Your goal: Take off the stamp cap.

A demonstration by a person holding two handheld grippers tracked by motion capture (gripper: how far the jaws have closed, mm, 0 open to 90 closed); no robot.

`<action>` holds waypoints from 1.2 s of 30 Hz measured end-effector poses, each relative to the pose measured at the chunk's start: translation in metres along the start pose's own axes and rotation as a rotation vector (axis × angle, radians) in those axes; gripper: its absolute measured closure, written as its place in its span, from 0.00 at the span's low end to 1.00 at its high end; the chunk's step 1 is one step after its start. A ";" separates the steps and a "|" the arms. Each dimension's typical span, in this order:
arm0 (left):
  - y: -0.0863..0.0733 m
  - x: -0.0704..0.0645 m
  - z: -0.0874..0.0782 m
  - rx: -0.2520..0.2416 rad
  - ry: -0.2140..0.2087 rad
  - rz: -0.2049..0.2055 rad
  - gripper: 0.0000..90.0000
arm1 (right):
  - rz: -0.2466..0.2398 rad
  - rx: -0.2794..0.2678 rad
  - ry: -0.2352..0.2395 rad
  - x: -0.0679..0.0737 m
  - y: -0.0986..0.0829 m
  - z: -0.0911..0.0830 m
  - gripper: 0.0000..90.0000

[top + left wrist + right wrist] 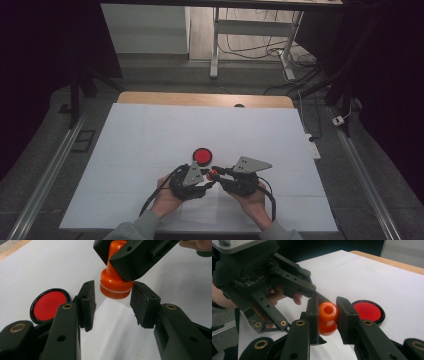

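Observation:
An orange stamp [327,328] with a knob handle and a wider round base [115,286] hangs just above the table. My right gripper [328,312] is shut on its handle. My left gripper [112,302] is open, its pads [88,303] standing on either side of the stamp's base with small gaps. A round red ink pad [49,305] in a black case lies open on the table just beyond, and appears again in the high view [202,156]. There the two grippers meet near the front centre, left [206,175] and right [215,173].
A white sheet [150,140] covers the table, with the wooden edge [205,98] showing at the far side. A smaller paper slip [200,207] lies under the hands. Desk legs and cables stand on the floor beyond.

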State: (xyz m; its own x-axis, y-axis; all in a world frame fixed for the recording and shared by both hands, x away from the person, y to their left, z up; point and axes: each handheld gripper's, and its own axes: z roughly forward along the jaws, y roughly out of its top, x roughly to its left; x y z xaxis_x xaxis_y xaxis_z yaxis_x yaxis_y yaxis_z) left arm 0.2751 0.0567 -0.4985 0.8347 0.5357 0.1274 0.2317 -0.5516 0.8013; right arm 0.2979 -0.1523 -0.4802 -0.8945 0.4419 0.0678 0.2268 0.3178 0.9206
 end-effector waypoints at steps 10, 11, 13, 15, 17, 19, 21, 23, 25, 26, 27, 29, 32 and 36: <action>0.000 0.000 0.001 0.005 0.003 0.004 0.63 | 0.006 -0.006 0.003 0.000 0.000 0.000 0.80; 0.000 0.000 0.001 0.006 0.003 0.004 0.64 | 0.006 -0.007 0.004 0.000 0.000 0.000 0.80; -0.001 0.000 0.001 0.007 0.002 0.004 0.65 | 0.007 -0.007 0.004 0.000 0.000 0.000 0.80; -0.001 0.000 0.001 0.008 0.001 0.004 0.67 | 0.007 -0.007 0.005 0.000 0.000 0.000 0.80; -0.001 0.000 0.001 0.010 -0.003 0.006 0.69 | 0.006 -0.007 0.005 0.000 0.000 0.000 0.80; -0.001 -0.001 0.001 0.011 -0.003 0.009 0.70 | 0.007 -0.005 0.005 0.000 0.000 0.000 0.80; 0.000 -0.001 0.001 0.010 -0.002 0.010 0.70 | 0.007 -0.006 0.005 0.000 -0.001 0.000 0.80; 0.000 -0.001 0.001 0.010 0.000 0.012 0.70 | 0.007 -0.005 0.005 0.000 -0.001 0.000 0.80; 0.000 -0.001 0.001 0.011 0.002 0.013 0.70 | 0.007 -0.004 0.004 0.000 -0.001 0.000 0.80; -0.001 -0.001 0.001 0.012 0.003 0.014 0.70 | 0.007 -0.004 0.004 0.000 -0.001 0.000 0.80; -0.001 -0.001 0.001 0.014 0.004 0.017 0.71 | 0.008 -0.003 0.006 0.000 -0.001 0.001 0.80; -0.001 -0.001 0.001 0.015 0.006 0.020 0.71 | 0.010 -0.003 0.006 0.000 -0.001 0.001 0.80; -0.001 -0.002 0.001 0.016 0.011 0.027 0.71 | 0.009 -0.003 0.005 0.000 -0.001 0.001 0.80; -0.001 -0.003 0.001 0.022 0.021 0.035 0.72 | 0.008 0.000 0.006 0.000 -0.001 0.001 0.80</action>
State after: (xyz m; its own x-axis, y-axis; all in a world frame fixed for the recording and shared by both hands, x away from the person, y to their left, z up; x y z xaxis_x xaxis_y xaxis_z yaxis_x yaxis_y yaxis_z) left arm 0.2729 0.0549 -0.5001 0.8319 0.5288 0.1680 0.2130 -0.5840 0.7833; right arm 0.2977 -0.1520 -0.4818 -0.8949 0.4395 0.0770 0.2337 0.3146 0.9200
